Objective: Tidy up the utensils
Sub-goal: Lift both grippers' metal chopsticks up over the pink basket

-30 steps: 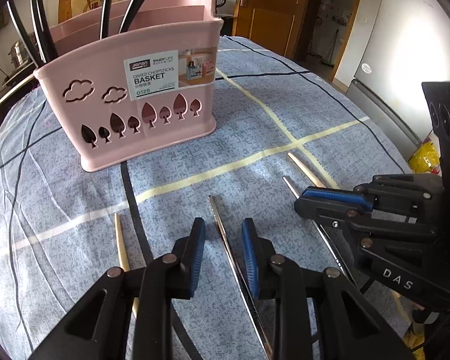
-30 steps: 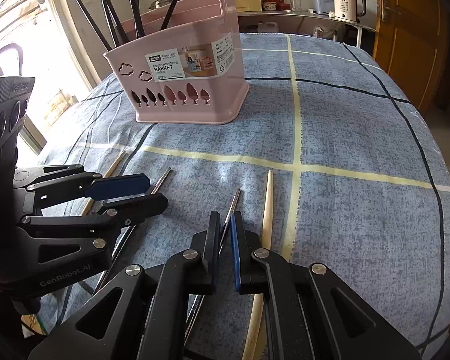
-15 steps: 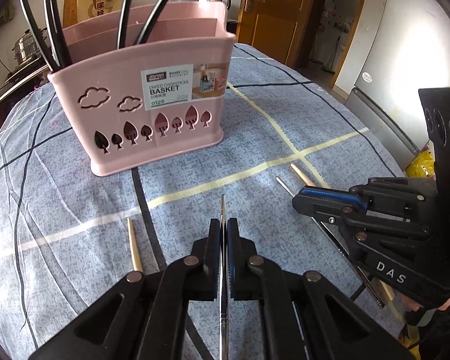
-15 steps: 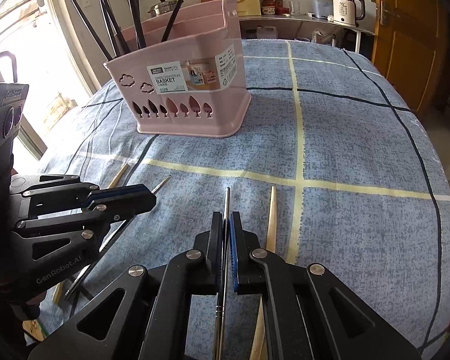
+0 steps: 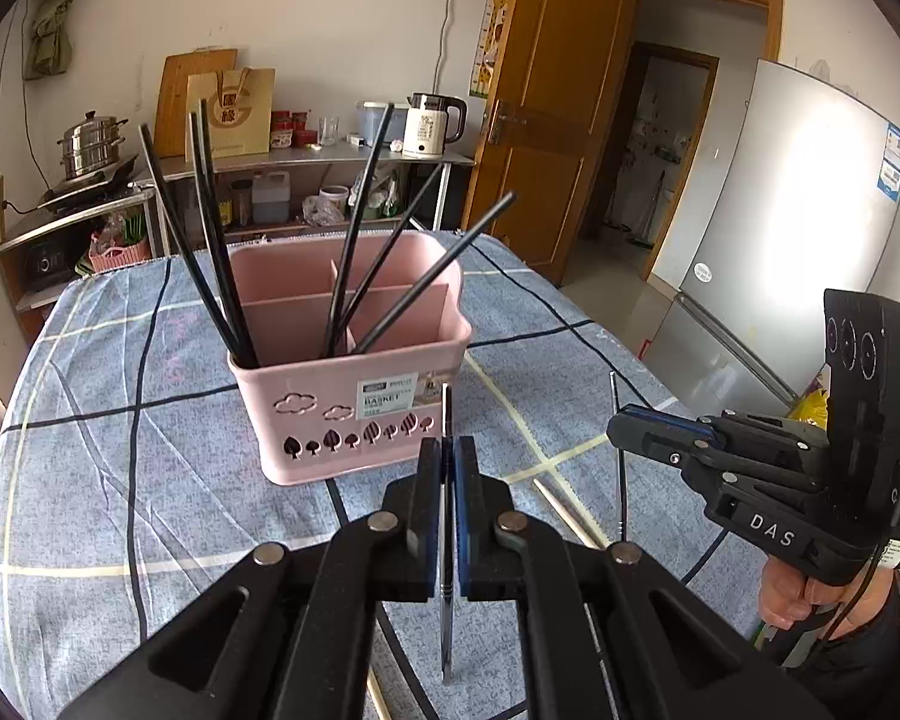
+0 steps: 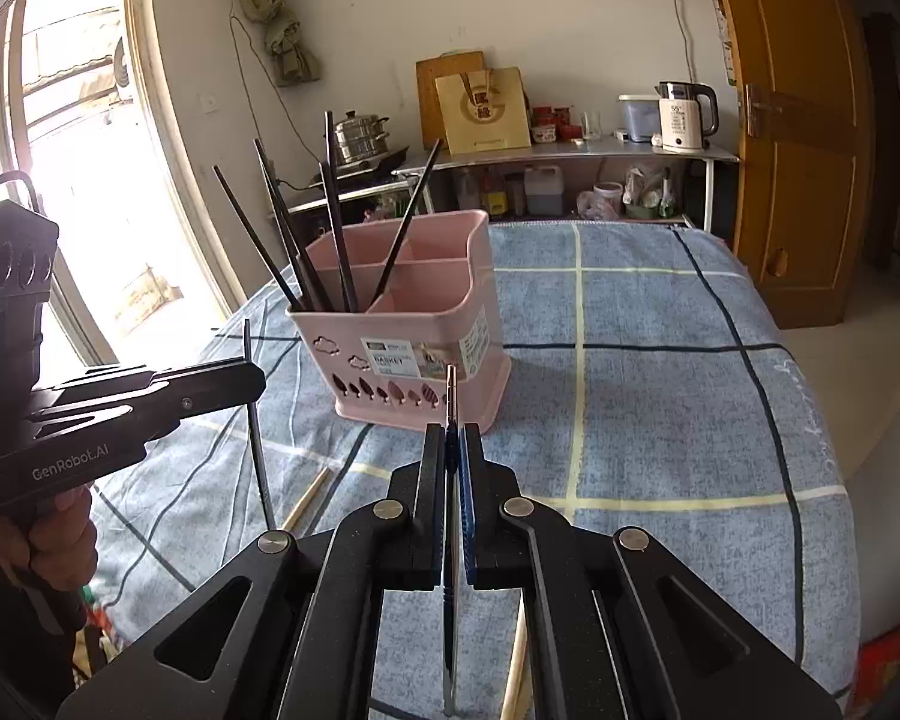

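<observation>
While each metal chopstick [image 5: 446, 420] [image 6: 450, 402] stands upright, pinched between the closed pads of the left gripper [image 5: 444, 468] and right gripper [image 6: 452, 450], both hang above the tablecloth [image 6: 660, 360], just before the pink basket [image 5: 354, 420] of black chopsticks [image 5: 354, 252].

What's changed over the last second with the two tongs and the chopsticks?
Both tongs closed on metal chopsticks and lifted them off the cloth: the left tongs hold one metal chopstick, the right tongs another. The pink basket and wooden chopsticks stayed put.
</observation>
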`<state>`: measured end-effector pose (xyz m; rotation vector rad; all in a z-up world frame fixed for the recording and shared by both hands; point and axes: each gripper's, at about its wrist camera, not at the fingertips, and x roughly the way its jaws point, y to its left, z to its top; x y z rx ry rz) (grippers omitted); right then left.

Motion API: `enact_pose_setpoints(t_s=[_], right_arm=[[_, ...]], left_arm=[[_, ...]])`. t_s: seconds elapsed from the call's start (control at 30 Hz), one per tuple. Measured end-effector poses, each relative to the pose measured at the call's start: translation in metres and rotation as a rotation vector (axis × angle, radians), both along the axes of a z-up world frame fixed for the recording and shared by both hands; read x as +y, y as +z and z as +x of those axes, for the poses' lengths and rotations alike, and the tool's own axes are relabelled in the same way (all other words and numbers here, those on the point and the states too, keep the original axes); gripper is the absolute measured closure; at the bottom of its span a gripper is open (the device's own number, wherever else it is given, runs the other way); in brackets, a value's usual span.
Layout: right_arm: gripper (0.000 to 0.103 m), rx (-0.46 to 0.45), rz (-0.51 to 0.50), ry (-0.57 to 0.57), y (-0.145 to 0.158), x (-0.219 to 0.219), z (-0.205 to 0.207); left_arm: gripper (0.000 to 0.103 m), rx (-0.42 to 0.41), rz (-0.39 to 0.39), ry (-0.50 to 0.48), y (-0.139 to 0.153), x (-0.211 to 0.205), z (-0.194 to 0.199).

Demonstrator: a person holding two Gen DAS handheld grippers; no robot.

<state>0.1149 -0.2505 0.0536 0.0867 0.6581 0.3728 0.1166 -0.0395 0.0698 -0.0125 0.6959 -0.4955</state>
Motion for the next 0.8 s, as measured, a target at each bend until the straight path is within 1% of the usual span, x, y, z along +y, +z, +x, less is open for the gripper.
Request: enact_pose_setpoints(t_s=[0.13,0.2,0.53,0.8], right_arm=[[0.099,-0.042,0.009,0.003,0.012,-0.001,-0.004],[0.099,-0.054,0.009,0.005,0.017,0.0,-0.006],[0.099,-0.085,0.013,0.017,0.028,0.0,-0.007],[0.099,-0.11,0.025,0.042,0.041,0.006,-0.004]], left_arm=[[0.098,-0.031,-0.013,0.001,0.014,0.004,-0.003],[0.098,-0.042,-0.014,0.0,0.017,0.004,-0.005],[0.098,-0.049,-0.016,-0.004,0.022,0.006,-0.004],[0.098,-0.064,-0.026,0.011,0.037,0.017,-0.001]])
